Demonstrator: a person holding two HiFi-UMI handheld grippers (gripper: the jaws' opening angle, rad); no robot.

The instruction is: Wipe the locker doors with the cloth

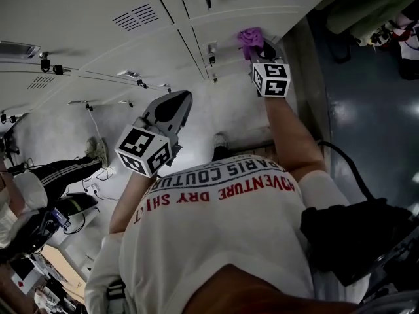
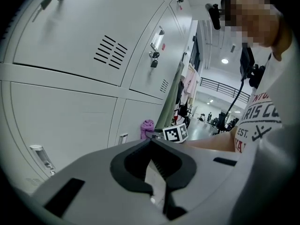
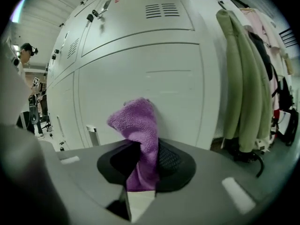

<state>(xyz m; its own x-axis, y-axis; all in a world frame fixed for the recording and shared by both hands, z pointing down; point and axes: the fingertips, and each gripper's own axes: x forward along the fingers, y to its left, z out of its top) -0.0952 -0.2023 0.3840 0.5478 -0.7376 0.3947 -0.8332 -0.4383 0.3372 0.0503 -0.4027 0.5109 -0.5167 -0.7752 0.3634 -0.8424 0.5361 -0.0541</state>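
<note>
The grey locker doors (image 1: 131,51) fill the wall ahead. A purple cloth (image 1: 251,39) sticks out of my right gripper (image 1: 256,50), which is shut on it and holds it against a lower door (image 3: 150,93). In the right gripper view the cloth (image 3: 137,125) rises folded between the dark pads (image 3: 171,161). My left gripper (image 1: 178,102) hangs back from the lockers, lower and to the left, shut with nothing in it. The left gripper view shows the lockers (image 2: 70,41), with the cloth (image 2: 147,127) and the right gripper's marker cube (image 2: 176,132) further along.
Latches and small locks (image 1: 211,51) jut from the doors. Green and pink coats (image 3: 243,78) hang just right of the lockers. Another person (image 1: 39,182) and gear are at the far left. A dark bag (image 1: 353,234) and cable hang at my right side.
</note>
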